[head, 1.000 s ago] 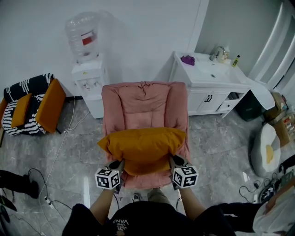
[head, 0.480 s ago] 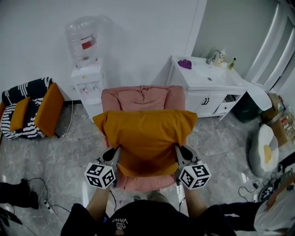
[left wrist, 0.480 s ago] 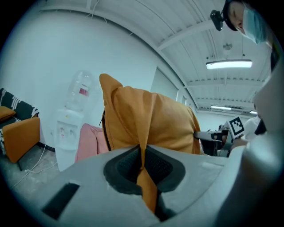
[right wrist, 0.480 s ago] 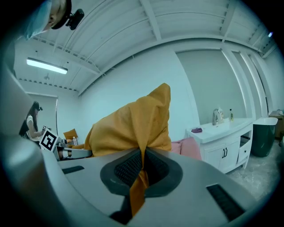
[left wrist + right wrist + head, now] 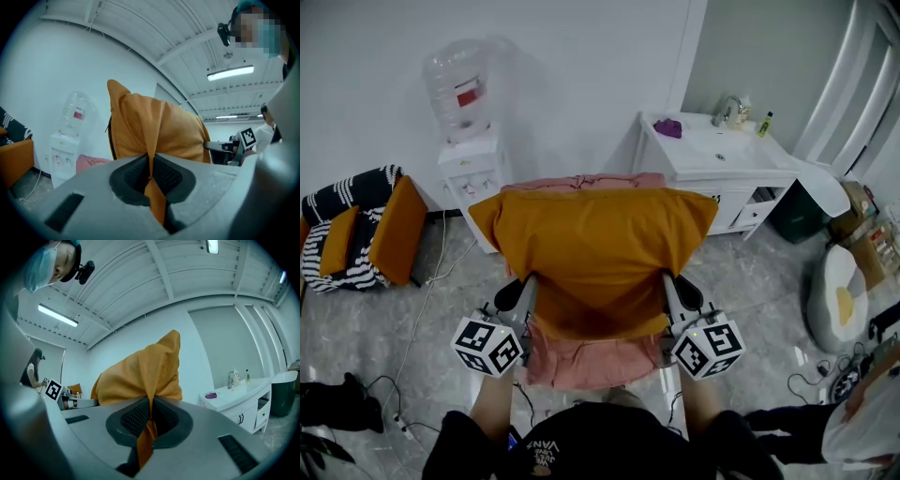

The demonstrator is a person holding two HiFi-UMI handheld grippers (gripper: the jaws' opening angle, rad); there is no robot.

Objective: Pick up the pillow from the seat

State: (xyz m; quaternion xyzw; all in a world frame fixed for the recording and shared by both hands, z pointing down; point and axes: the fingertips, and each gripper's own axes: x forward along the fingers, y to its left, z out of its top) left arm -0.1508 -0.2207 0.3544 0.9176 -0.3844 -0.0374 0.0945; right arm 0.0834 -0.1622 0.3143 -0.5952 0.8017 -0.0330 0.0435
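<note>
pillow (image 5: pixel 595 253) pinched by both hand-held grippers, above pink seat (image 5: pixel 581 361).

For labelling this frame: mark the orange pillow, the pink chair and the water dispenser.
orange pillow (image 5: pixel 595 253), head view, middle of its upper face.
pink chair (image 5: pixel 581 361), head view, front of the seat below the pillow.
water dispenser (image 5: pixel 473 169), head view, white cabinet under the bottle.
</note>
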